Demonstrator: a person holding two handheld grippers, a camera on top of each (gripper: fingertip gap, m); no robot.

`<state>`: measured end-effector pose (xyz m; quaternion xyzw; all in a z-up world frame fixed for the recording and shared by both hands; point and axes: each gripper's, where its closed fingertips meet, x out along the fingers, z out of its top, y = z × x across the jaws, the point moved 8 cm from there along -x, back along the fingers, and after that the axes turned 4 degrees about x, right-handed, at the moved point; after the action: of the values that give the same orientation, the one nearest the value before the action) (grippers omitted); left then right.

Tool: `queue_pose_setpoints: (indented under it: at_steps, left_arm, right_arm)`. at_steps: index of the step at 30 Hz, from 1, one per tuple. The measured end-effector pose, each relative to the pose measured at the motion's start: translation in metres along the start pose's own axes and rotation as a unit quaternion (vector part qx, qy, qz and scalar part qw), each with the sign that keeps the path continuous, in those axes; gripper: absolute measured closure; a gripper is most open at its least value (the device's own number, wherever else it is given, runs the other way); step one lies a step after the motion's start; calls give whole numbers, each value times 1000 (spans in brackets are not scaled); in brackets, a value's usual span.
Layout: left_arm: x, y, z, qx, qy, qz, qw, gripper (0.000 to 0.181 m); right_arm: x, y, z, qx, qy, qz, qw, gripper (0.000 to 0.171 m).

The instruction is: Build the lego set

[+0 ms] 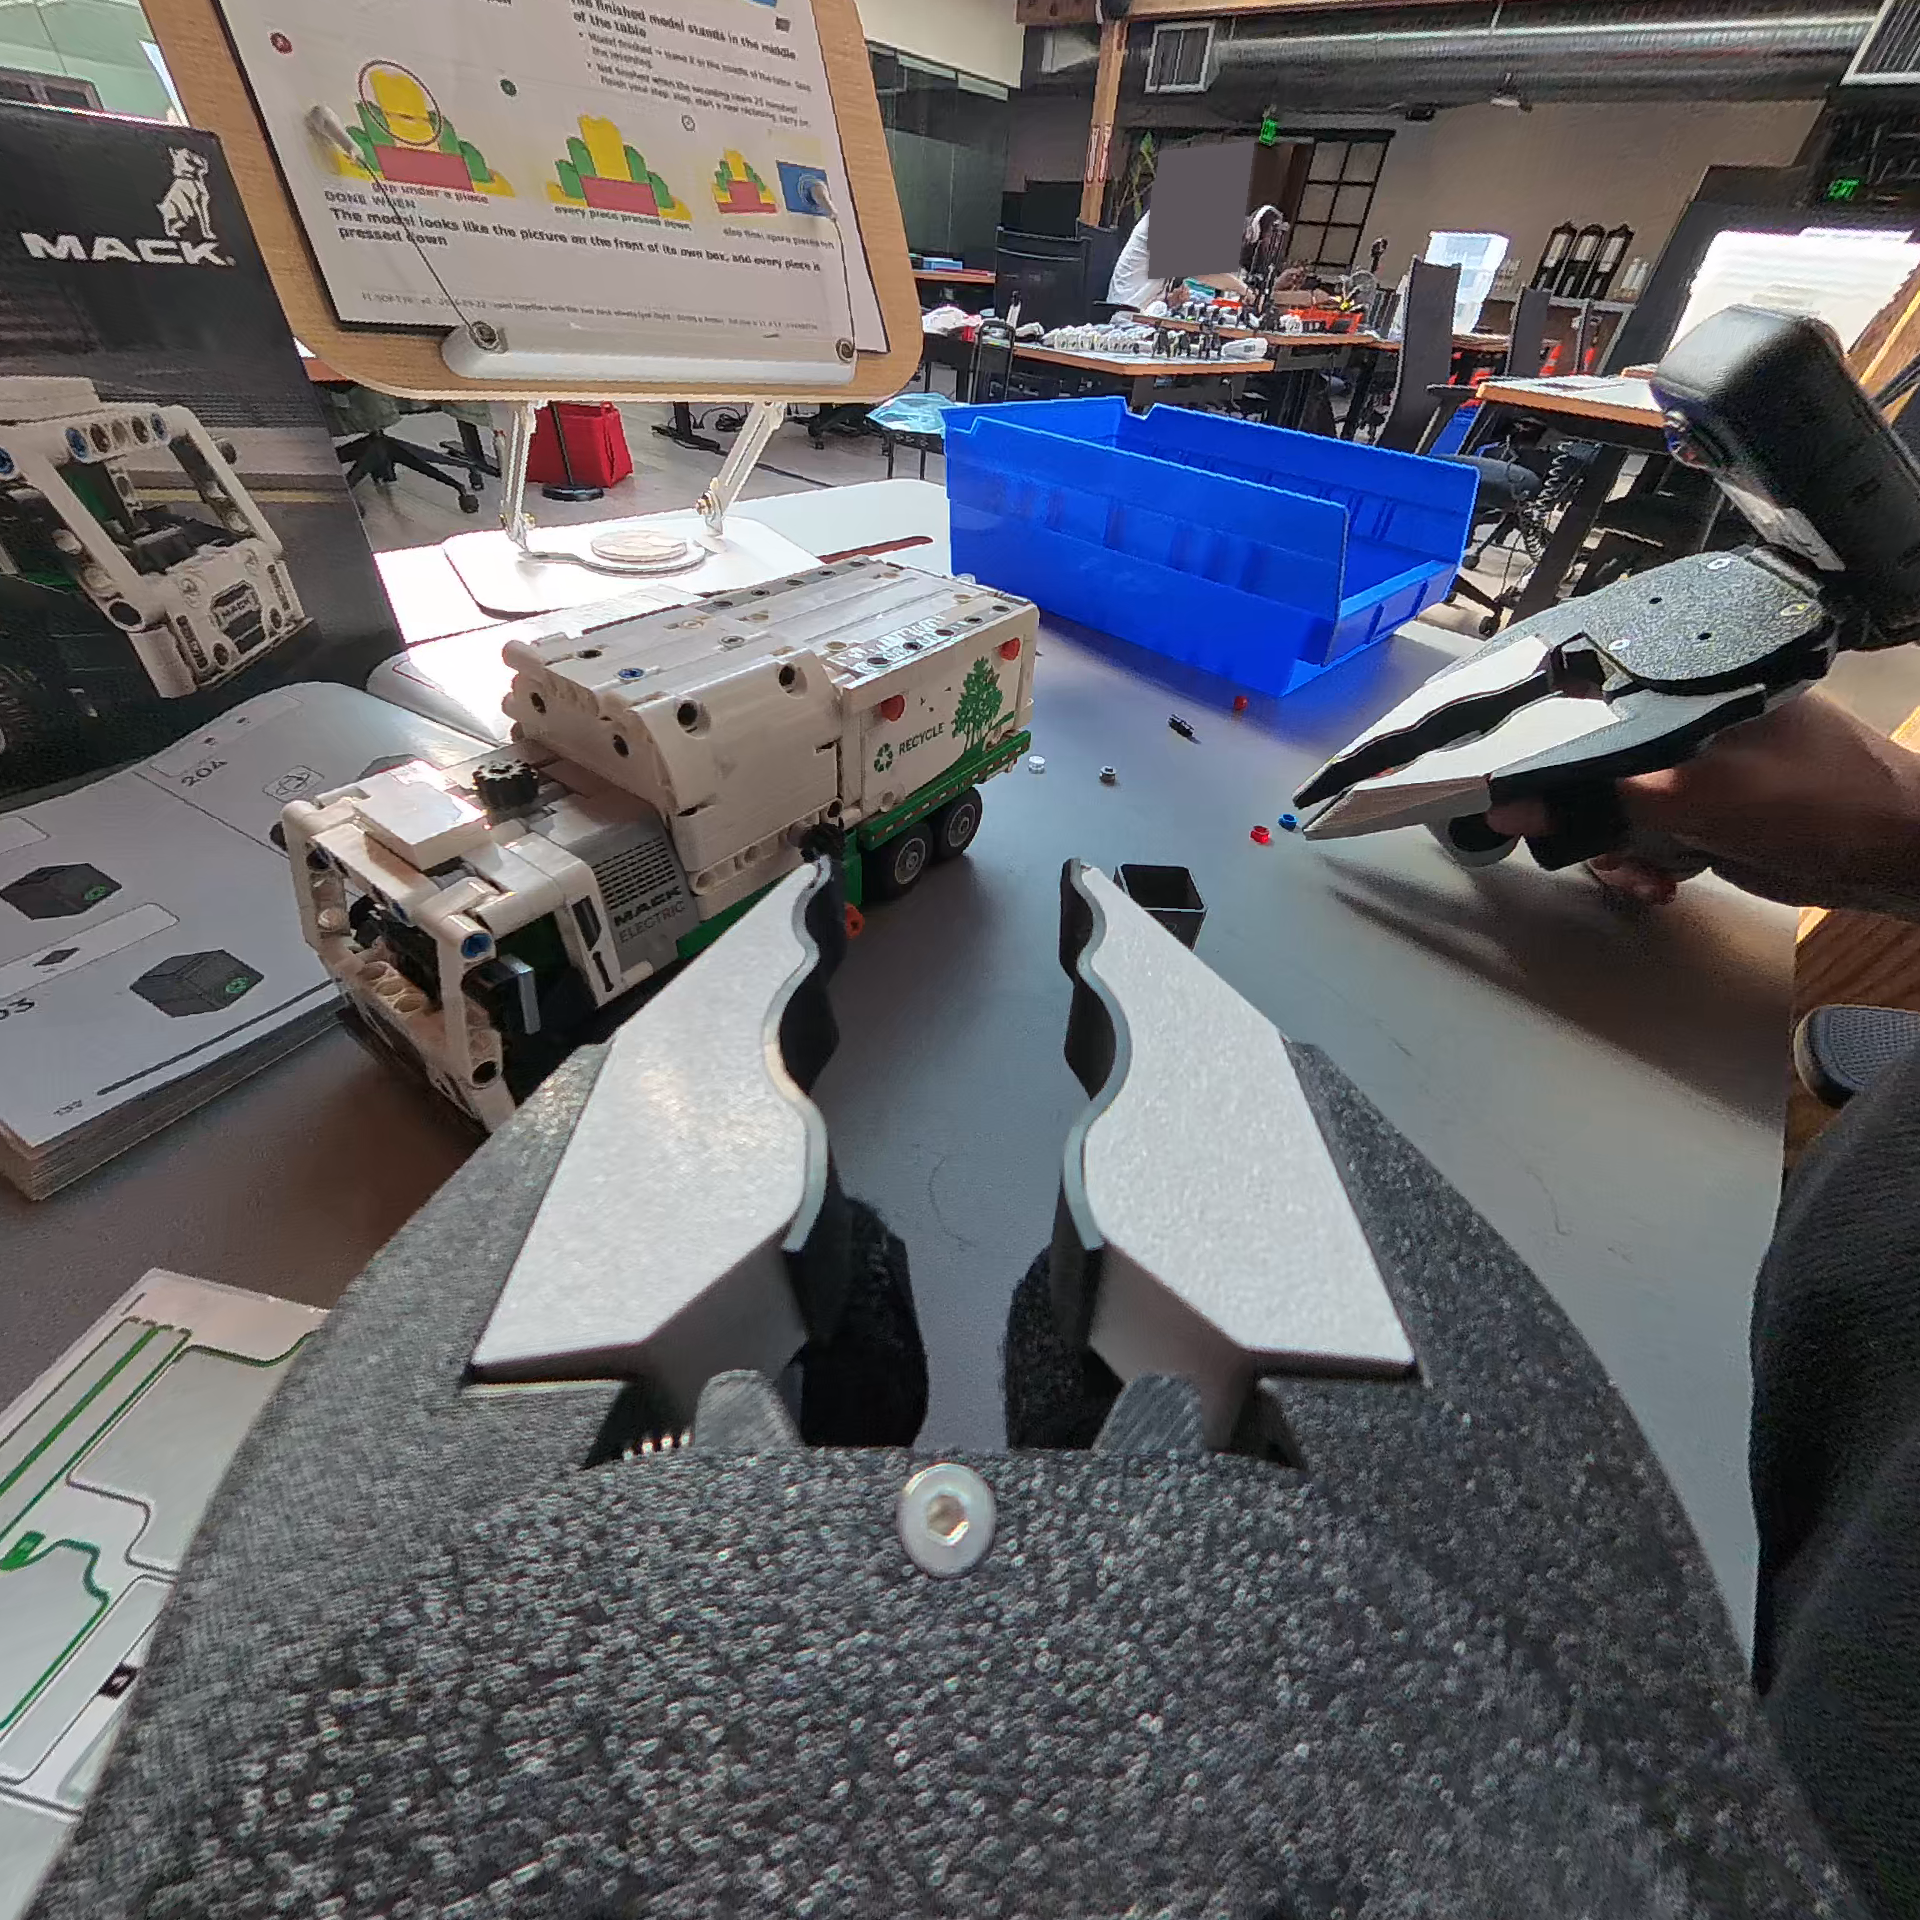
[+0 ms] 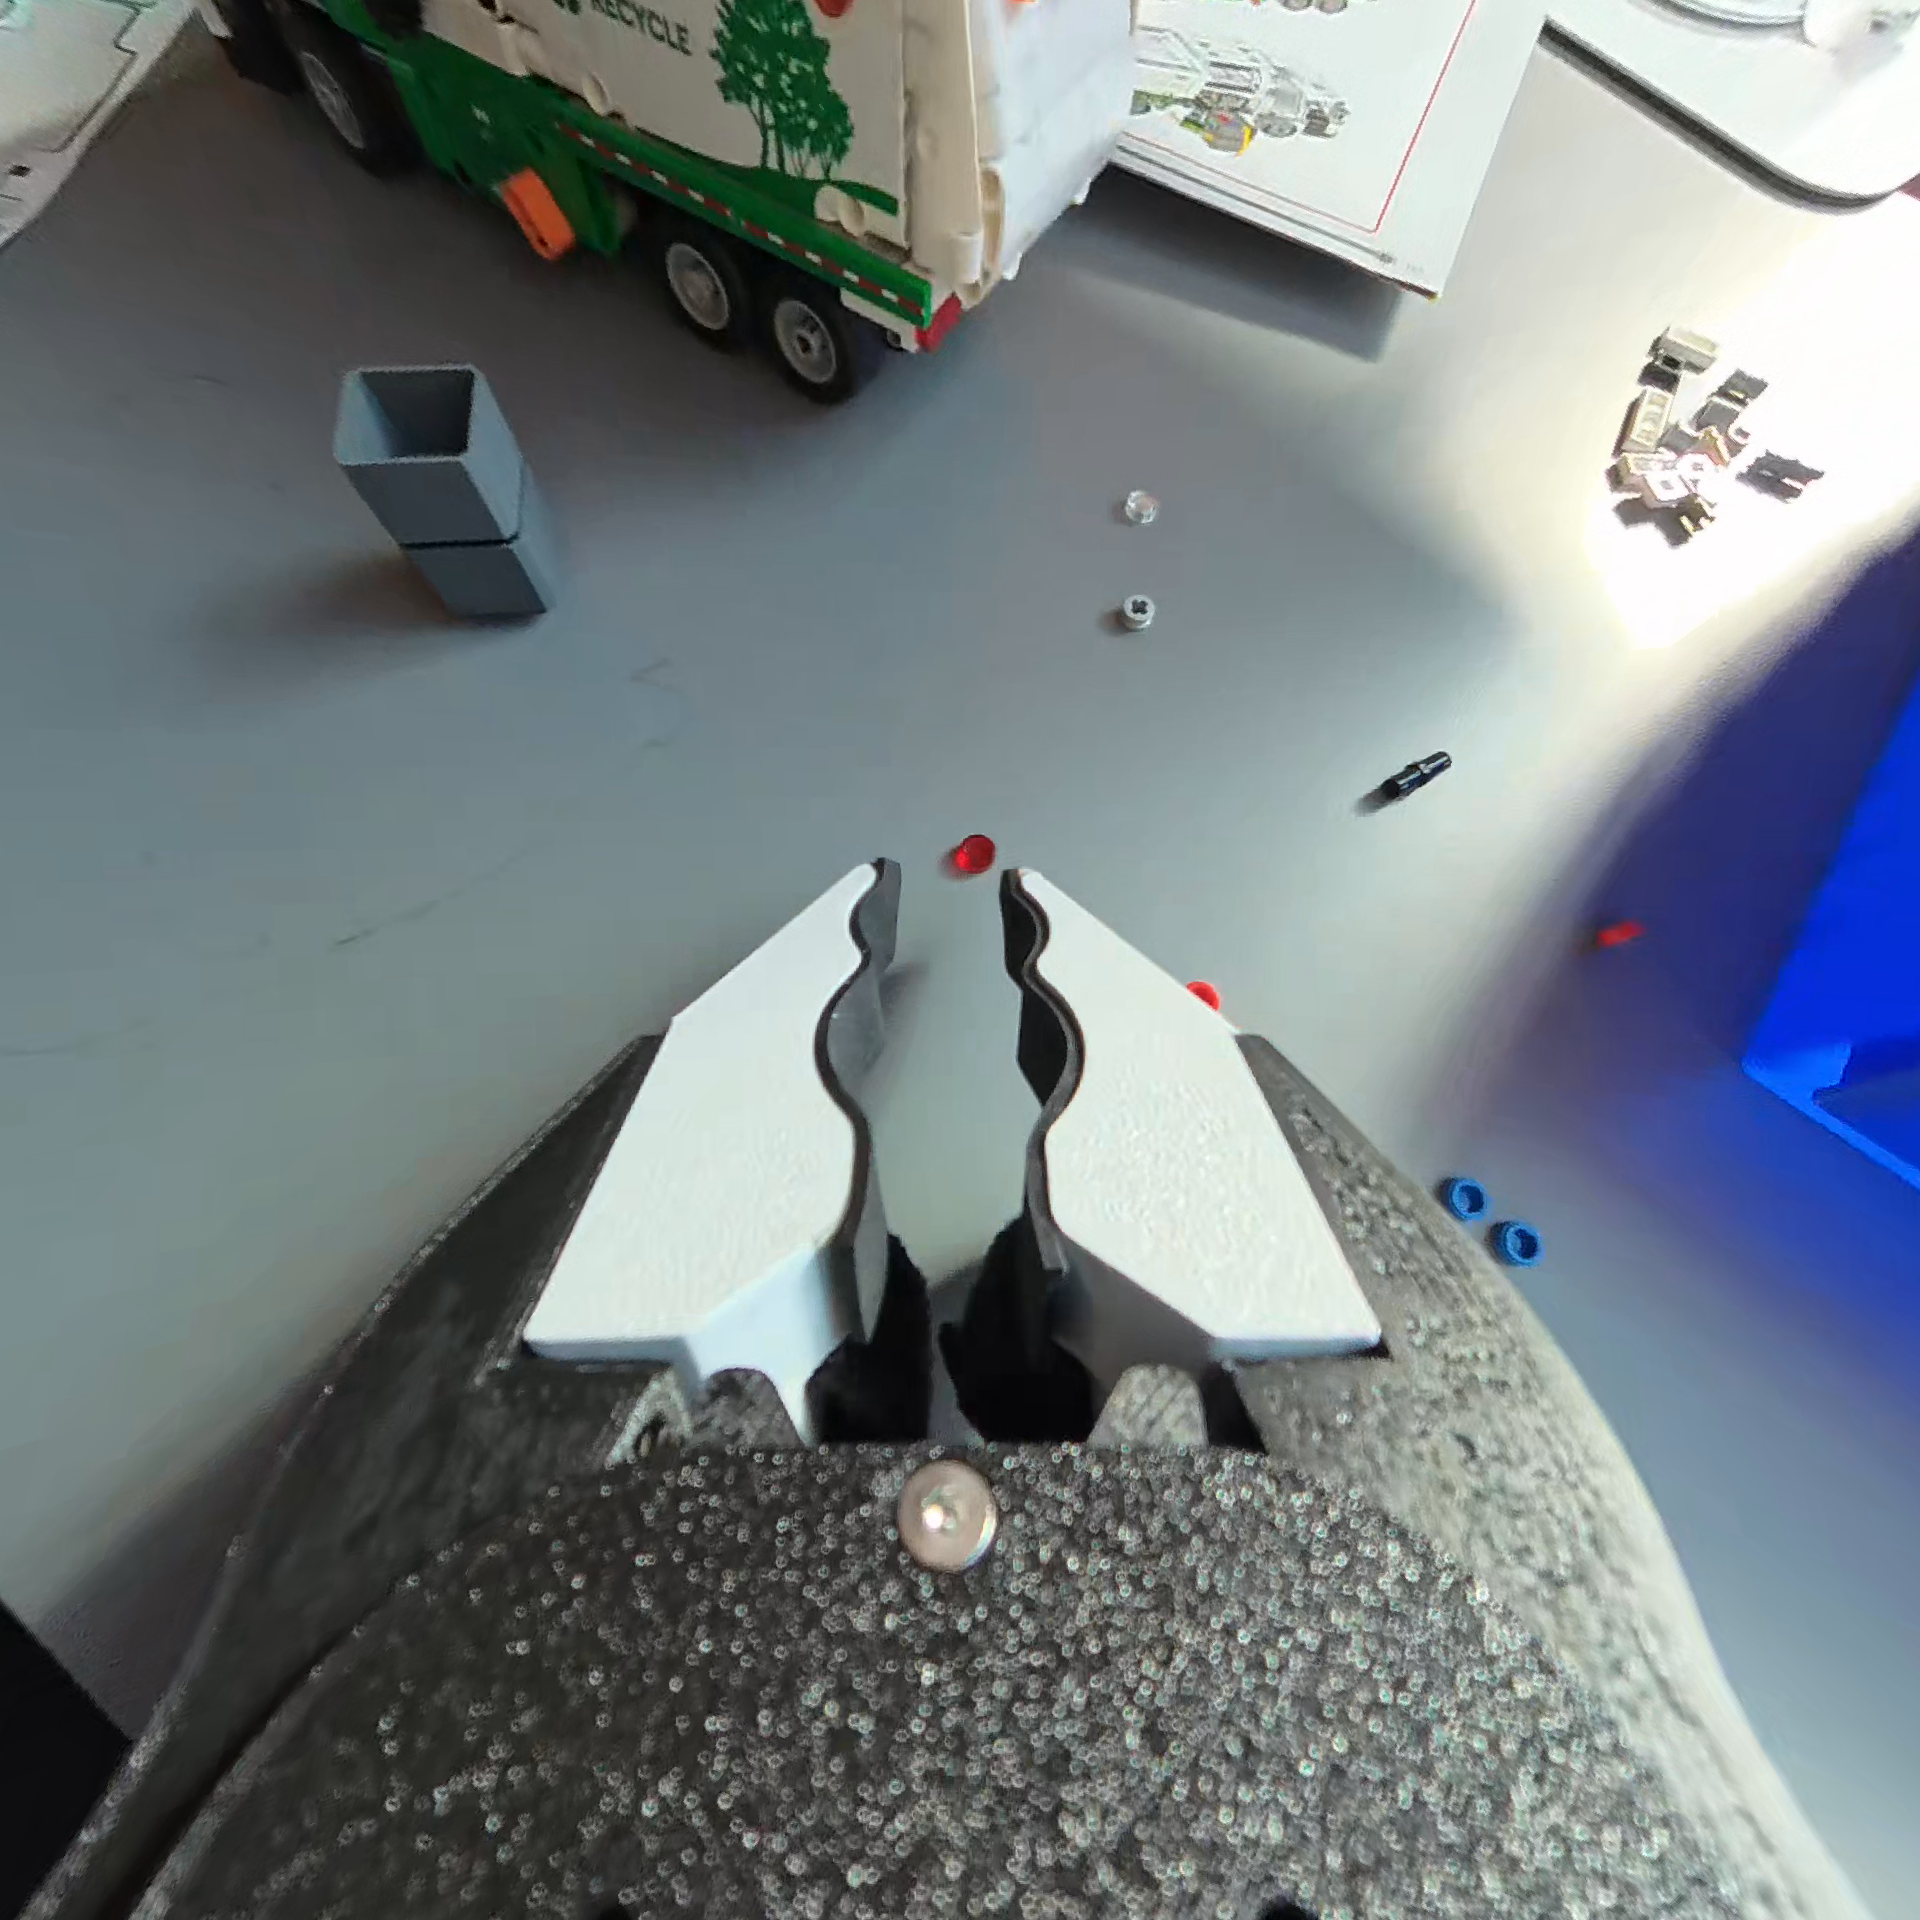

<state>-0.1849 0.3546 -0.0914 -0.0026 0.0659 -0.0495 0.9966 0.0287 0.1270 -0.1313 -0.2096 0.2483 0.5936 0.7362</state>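
Note:
The white and green lego truck [image 1: 665, 769] stands on the grey table, left of my left gripper [image 1: 940, 883], which is open and empty with its left fingertip close to the truck's side. In the right wrist view the truck's rear [image 2: 727, 135] is at the top. My right gripper [image 2: 948, 873] is open a narrow gap and empty, low over the table. A small red round stud [image 2: 974, 854] lies just ahead of its tips. A second red piece [image 2: 1203, 994] peeks out beside the right finger. The right gripper [image 1: 1309, 816] also shows in the left wrist view, held by a hand.
A small open-topped grey box [image 2: 442, 488] stands near the truck. A clear stud [image 2: 1140, 507], grey stud [image 2: 1138, 611], black pin [image 2: 1413, 777] and two blue studs [image 2: 1463, 1195] lie loose. A blue bin [image 1: 1195, 530] is behind, an instruction booklet [image 1: 156, 914] at left. The tips of one gripper are about 25 cm away from the tips of the other.

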Motion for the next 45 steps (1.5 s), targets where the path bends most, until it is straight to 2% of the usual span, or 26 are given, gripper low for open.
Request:
queue_pose_setpoints:
  at_steps: [6,13,18,22,24,27,29,31,34,37,41,45]
  left_arm:
    - [-1,0,0,1,-3,0,1000,142]
    - [-3,2,1,-8,-14,5,1000,143]
    - [-2,1,1,-7,-8,1,1000,143]
    - [-2,1,1,-6,-10,2,1000,143]
    - [-3,1,1,-7,-12,1,1000,143]
    - [-3,1,1,-7,-14,1,1000,143]
    - [-4,1,1,-5,-17,2,1000,143]
    - [-4,1,1,-4,-16,2,1000,143]
    - [-4,1,1,-4,-15,0,1000,143]
    - [-3,1,1,-4,-15,-1,1000,143]
    - [-3,1,1,-5,-11,-1,1000,143]
    - [-2,1,1,-6,-7,-1,1000,143]
  right_arm:
    - [15,-5,4,2,27,4,1000,152]
    - [6,-17,-4,23,30,-8,999,153]
    - [7,-18,-5,25,38,-11,999,164]
    - [7,-15,-1,14,32,-11,999,165]
    - [5,2,19,-3,-26,24,999,165]
    - [11,49,58,-48,-82,122,988,165]
    - [21,73,72,-70,-81,159,981,164]
    - [35,83,72,-93,-51,162,981,164]
    - [44,79,67,-101,-28,153,983,161]
    - [36,77,70,-84,-45,167,981,158]
    - [14,53,56,-61,-52,119,990,157]
    - [-11,-9,12,5,-22,-15,1000,153]
